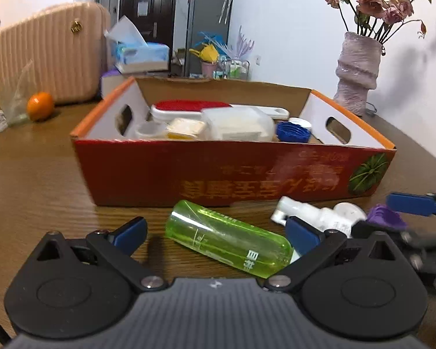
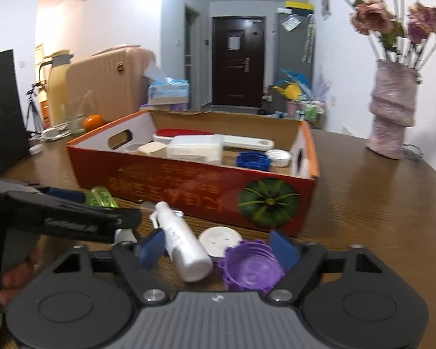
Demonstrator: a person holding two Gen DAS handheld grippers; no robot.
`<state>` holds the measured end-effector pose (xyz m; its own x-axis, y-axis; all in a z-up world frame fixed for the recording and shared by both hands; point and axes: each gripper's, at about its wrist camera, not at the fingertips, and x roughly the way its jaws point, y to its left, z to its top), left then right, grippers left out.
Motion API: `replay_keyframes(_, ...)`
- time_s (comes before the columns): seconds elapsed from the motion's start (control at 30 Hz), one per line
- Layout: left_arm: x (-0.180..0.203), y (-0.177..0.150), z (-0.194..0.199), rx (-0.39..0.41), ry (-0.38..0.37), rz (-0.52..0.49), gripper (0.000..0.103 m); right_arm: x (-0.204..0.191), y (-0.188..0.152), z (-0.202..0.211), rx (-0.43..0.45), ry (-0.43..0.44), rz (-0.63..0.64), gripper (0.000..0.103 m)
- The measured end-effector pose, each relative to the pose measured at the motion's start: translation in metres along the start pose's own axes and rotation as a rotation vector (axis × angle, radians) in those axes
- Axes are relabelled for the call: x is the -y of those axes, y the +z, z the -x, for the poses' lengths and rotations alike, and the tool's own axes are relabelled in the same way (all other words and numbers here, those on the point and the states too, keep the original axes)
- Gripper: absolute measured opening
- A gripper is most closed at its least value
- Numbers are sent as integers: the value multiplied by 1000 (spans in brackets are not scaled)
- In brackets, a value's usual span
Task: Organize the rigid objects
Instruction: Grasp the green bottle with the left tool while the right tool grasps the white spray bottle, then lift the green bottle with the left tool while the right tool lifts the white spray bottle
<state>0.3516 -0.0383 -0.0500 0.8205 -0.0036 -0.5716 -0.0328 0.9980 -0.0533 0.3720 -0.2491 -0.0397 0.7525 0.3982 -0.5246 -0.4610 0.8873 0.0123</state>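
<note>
Right wrist view: right hand-held gripper [image 2: 218, 250] half spread around a purple cap [image 2: 251, 267] and white bottle [image 2: 183, 250] before the box [image 2: 189, 186]; next, pinch one. Left hand-held gripper [image 1: 215, 232] spread around a green bottle [image 1: 229, 238].

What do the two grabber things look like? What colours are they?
Both look alike. The left gripper and the right gripper each have a grey ribbed body, two round black discs, black arms with silver screws, and blue pads on the fingers. One black arm bears small pale lettering, too blurred to read.
</note>
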Motion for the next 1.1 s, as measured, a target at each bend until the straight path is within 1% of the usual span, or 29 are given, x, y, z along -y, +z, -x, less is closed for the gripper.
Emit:
replay_keyframes(0.03,-3,-1,2,7,14,-14,103,-1,1,-4,-8,17,-5,58)
replay_keyframes(0.07,-7,-2,5,10,28,-25,103,-3,2,-7,-15,28,-6,53)
replay_keyframes(0.1,-10,-4,9,12,34,-30,103,-6,2,-8,-16,33,-4,48)
replay_keyframes(0.13,-15,-6,13,13,32,-26,103,-10,3,-9,-17,35,8,46)
replay_keyframes(0.2,-21,-11,21,4,20,-16,102,-18,2,-12,-27,45,37,44)
replay_keyframes(0.23,-24,-13,25,5,13,-12,99,-22,1,-14,-39,53,45,43)
replay_keyframes(0.27,-24,-14,28,7,5,-17,97,-24,0,-17,-45,55,48,39)
replay_keyframes(0.33,-21,-14,28,7,-13,-45,92,-27,1,-18,-41,61,48,35)
replay_keyframes(0.37,-19,-13,26,5,-20,-56,91,-27,2,-18,-45,75,32,31)
replay_keyframes(0.4,-16,-12,23,1,-24,-64,87,-26,3,-19,-55,98,3,29)
replay_keyframes(0.47,-11,-10,19,0,-30,-66,66,-27,4,-18,-65,102,-26,28)
replay_keyframes(0.5,-8,-11,21,2,-33,-73,51,-30,3,-15,-68,89,-24,28)
replay_keyframes(0.53,-4,-13,26,5,-20,-86,43,-34,0,-11,-71,72,-15,28)
replay_keyframes(0.6,1,-20,39,12,-30,-112,34,-42,-8,3,-72,48,3,28)
replay_keyframes(0.63,3,-25,49,12,-42,-124,32,-45,-14,11,-74,42,6,28)
replay_keyframes(0.73,7,-47,86,25,-97,-185,32,-53,-33,43,-74,34,-11,28)
replay_keyframes(0.77,8,-51,94,26,-108,-192,34,-54,-38,51,-73,34,-25,28)
replay_keyframes(0.83,11,-53,95,36,-95,-200,46,-56,-42,56,-80,31,-50,28)
replay_keyframes(0.9,14,-51,86,52,-107,-210,47,-58,-42,51,-89,23,-64,28)
replay_keyframes(0.97,14,-50,74,14,-127,-197,35,-60,-42,46,-72,20,-71,28)
replay_keyframes(1.03,11,-51,75,1,-133,-165,32,-61,-43,49,-72,0,-92,27)
replay_keyframes(1.1,6,-57,86,-3,-152,-151,32,-65,-46,58,-66,-13,-96,27)
